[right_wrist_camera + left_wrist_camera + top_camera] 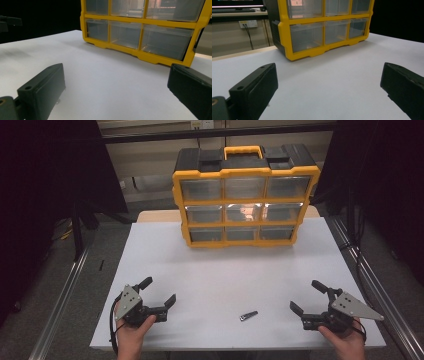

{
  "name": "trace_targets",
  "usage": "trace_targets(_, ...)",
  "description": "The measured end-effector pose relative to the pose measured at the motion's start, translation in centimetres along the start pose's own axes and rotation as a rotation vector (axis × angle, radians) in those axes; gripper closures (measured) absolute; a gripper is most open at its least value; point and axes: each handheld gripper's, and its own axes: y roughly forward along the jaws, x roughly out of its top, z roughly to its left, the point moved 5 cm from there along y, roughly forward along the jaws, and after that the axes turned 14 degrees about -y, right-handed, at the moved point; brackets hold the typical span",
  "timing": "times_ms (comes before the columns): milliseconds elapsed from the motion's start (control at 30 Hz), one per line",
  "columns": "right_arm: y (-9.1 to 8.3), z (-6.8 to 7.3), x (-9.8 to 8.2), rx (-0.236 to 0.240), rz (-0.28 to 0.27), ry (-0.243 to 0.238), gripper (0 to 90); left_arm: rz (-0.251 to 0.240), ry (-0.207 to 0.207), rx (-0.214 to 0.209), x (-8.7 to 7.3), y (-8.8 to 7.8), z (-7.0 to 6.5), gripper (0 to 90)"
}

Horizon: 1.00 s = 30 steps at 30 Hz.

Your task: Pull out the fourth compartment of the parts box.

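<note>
White table [210, 270]: both claws [160, 292] [306, 296] wide, empty.

The right gripper [117, 95], jaws apart, faces the yellow drawer organizer [145, 30].

Bare table [225, 270] lies open before the organizer [245, 195]; a nail clipper [248, 315] lies well in front of it.

White table [165, 245] on grey floor [75, 320]; metal rails [62, 295] either side, black curtains [45, 180], beige wall with socket [248, 23] behind
</note>
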Motion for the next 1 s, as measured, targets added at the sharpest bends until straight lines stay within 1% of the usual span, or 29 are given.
trace_targets(67, 0.0, 0.0, 0.0, 0.000, 0.001, 0.003, 1.2, -0.004, -0.006, 0.000, 0.0, 0.2, -0.1, 1.1)
trace_targets(100, 0.0, 0.1, 0.0, 0.010, 0.001, -0.008, 1.2, 0.020, 0.019, 0.013, 0.1, 0.5, -0.1, 1.1)
trace_targets(133, 0.0, 0.1, 0.0, 0.012, 0.000, -0.010, 1.2, 0.012, 0.013, 0.013, 0.1, 0.7, -0.2, 1.0)
trace_targets(167, 0.0, 0.1, 0.0, 0.007, -0.001, -0.010, 1.2, 0.019, 0.020, 0.014, 0.2, 0.8, -0.2, 1.0)
trace_targets(200, 0.0, 0.1, 0.0, 0.007, -0.001, -0.009, 1.2, 0.021, 0.025, 0.031, 0.2, 1.0, -0.3, 1.1)
trace_targets(267, -0.1, 0.1, 0.0, 0.003, -0.001, -0.008, 1.2, 0.021, 0.027, 0.038, 0.3, 1.2, -0.3, 0.9)
trace_targets(300, -0.1, 0.1, 0.0, 0.003, -0.001, -0.008, 1.2, 0.026, 0.028, 0.026, 0.4, 1.4, -0.5, 0.9)
trace_targets(333, -0.1, 0.0, 0.0, 0.001, 0.000, -0.004, 1.2, 0.024, 0.025, 0.027, 0.4, 1.6, -0.6, 1.1)
trace_targets(367, -0.2, 0.1, 0.0, 0.002, 0.001, 0.000, 1.3, 0.016, 0.005, 0.030, 0.5, 1.9, -0.8, 1.0)
trace_targets(400, -0.2, 0.1, 0.0, 0.002, 0.001, 0.000, 1.3, 0.019, 0.021, 0.043, 0.6, 2.0, -0.7, 1.0)
trace_targets(433, -0.2, 0.0, 0.0, -0.001, -0.001, 0.002, 1.3, 0.023, 0.023, 0.051, 0.8, 2.3, -0.8, 1.0)
trace_targets(500, -0.3, 0.0, 0.0, -0.001, -0.001, 0.001, 1.3, 0.016, 0.016, 0.055, 0.9, 2.6, -0.8, 1.0)
trace_targets(533, -0.3, 0.0, 0.0, -0.001, -0.001, 0.001, 1.3, 0.019, 0.020, 0.052, 0.9, 2.8, -0.9, 1.0)
trace_targets(567, -0.4, 0.0, 0.0, -0.002, -0.003, 0.001, 1.3, 0.024, 0.025, 0.065, 1.0, 3.0, -0.8, 1.1)
trace_targets(600, -0.4, 0.0, 0.0, -0.003, -0.003, 0.002, 1.3, 0.018, 0.015, 0.079, 1.1, 3.2, -0.8, 1.0)
trace_targets(633, -0.4, 0.0, 0.0, -0.001, -0.002, 0.003, 1.3, 0.010, 0.002, 0.070, 1.2, 3.4, -0.8, 1.0)
trace_targets(700, -0.4, 0.0, 0.0, -0.003, -0.001, 0.003, 1.3, 0.011, 0.006, 0.088, 1.3, 3.6, -0.7, 1.0)
trace_targets(767, -0.4, 0.0, 0.0, -0.001, -0.002, 0.004, 1.3, 0.009, 0.001, 0.108, 1.5, 3.9, -0.7, 1.0)
trace_targets(800, -0.4, 0.0, 0.0, -0.001, -0.001, 0.004, 1.3, 0.003, 0.001, 0.107, 1.6, 4.1, -0.8, 1.0)
trace_targets(867, -0.4, 0.0, 0.0, 0.002, 0.000, 0.007, 1.3, -0.005, -0.022, 0.108, 1.7, 4.5, -0.9, 1.0)
trace_targets(900, -0.4, 0.0, 0.0, 0.001, 0.000, 0.005, 1.3, 0.000, -0.012, 0.112, 1.8, 4.7, -0.9, 1.1)
trace_targets(967, -0.4, 0.0, -0.1, 0.001, 0.001, 0.005, 1.3, 0.002, -0.011, 0.110, 1.8, 5.1, -1.0, 1.3)
trace_targets(1000, -0.4, 0.0, 0.0, 0.000, 0.000, 0.004, 1.3, 0.005, -0.007, 0.120, 1.8, 5.3, -1.1, 1.4)
